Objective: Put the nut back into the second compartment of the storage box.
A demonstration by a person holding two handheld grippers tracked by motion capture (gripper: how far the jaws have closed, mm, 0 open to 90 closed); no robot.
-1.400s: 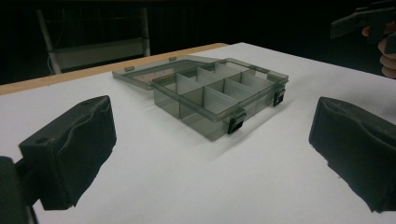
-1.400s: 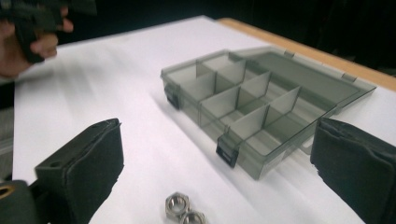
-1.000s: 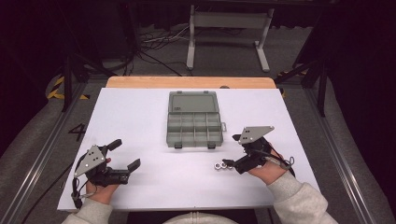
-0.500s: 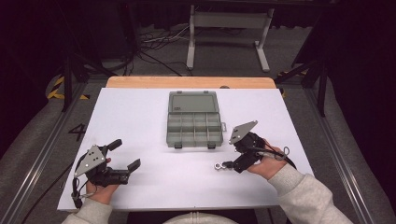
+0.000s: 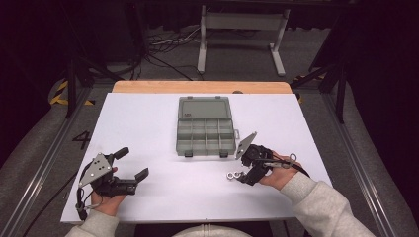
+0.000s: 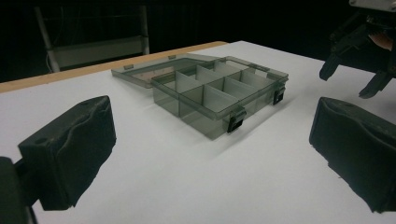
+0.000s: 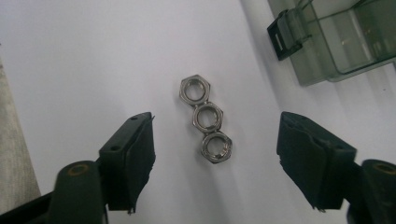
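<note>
Three nuts (image 7: pixel 206 120) sat touching in a row on the white table (image 5: pixel 148 123), right between the spread-open jaws of the right gripper (image 5: pixel 242 173); left gripper (image 5: pixel 131 163) hung open too, well away from the open box (image 5: pixel 205 131)

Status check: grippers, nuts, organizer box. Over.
Both grippers open: left idle, right straddling three touching nuts. Organizer box open, compartments look empty. Nothing between nuts and box.

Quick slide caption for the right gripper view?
Open right gripper poised over three touching hex nuts beside the open organizer box.
</note>
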